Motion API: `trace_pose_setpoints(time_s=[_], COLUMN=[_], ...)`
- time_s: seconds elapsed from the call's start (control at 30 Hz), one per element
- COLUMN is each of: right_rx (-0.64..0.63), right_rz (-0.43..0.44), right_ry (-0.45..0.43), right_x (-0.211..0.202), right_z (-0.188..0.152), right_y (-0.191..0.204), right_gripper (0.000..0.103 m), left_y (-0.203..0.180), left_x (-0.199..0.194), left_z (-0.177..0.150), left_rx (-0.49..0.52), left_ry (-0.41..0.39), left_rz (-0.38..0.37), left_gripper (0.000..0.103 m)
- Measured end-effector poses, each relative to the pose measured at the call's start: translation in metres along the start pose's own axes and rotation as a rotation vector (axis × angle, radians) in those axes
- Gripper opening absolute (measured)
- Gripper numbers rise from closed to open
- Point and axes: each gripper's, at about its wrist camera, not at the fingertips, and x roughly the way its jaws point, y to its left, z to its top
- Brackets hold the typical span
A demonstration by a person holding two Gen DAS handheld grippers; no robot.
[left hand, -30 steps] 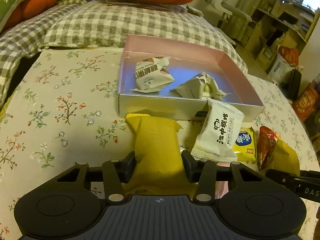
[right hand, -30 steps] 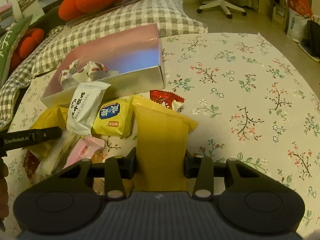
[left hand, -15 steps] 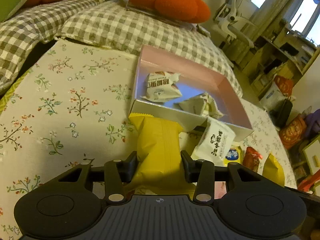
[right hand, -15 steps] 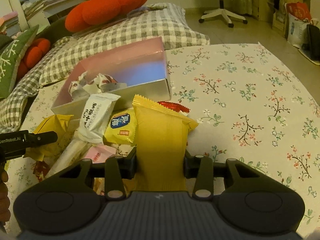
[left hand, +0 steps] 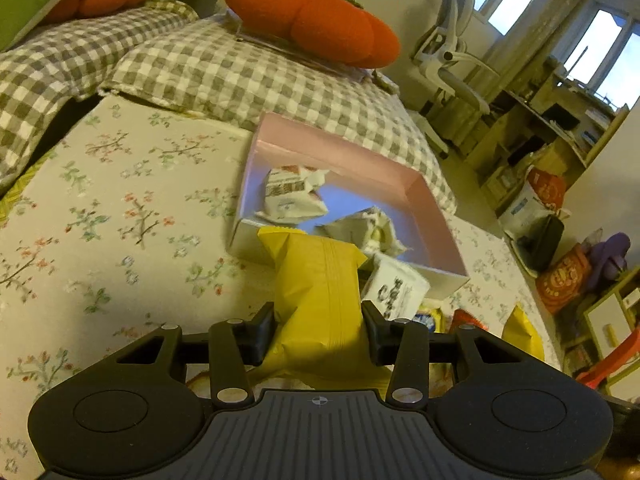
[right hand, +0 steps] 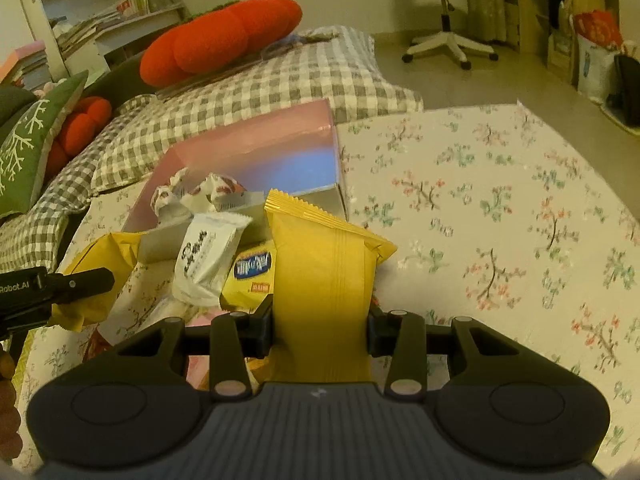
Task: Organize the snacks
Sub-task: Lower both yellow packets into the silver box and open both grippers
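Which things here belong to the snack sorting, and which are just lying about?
Job:
- pink box with wrapped snacks
- yellow packet in left hand-held gripper
- yellow packet in right hand-held gripper
- loose white packet and blue-labelled packet

Lying about:
- orange cushion
- checked pillows
- office chair

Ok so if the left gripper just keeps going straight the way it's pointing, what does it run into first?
Probably the near wall of the pink box. The left gripper is shut on a yellow snack packet whose leading edge already overlaps that wall in the view, so the packet would likely meet it first, though depth is unclear and it may pass above.
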Motion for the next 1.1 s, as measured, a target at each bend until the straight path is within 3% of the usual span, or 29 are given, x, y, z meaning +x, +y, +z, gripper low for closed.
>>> trace_pose_setpoints(time_s=[0.23,0.37,0.6,0.9,1.1], right_rx=[-0.006,0.058,0.137,0.108,0.112], right_rz=[0.074,0.132,0.169,0.143,0.130], right_ry=[-0.037,-0.059,-0.056,-0.014,0.003], right_x=[0.013,0.029,0.063,0.099,0.111], right_z=[0.040,0.068,0.091,0.091,0.087], right_y=[0.010,0.010,0.009,0.021,0.026], right_gripper=[0.038,0.038,0.038,0.038,0.040], left_y=[-0.030,-0.051,-0.054,-0.041,-0.029], left_x=[0.015,0.038,0.078,0.113,0.130], left_z=[0.042,0.066,0.102,0.103,0.098], left_rx=[0.023,0.041,0.055,0.103,0.074], left_ry=[-0.057,-0.075,-0.070,-0.035,0.000], left_rz=[-0.060,-0.092,-0.022,0.065,0.045], left_gripper=[0.041,0.042,0.042,0.042,0.043])
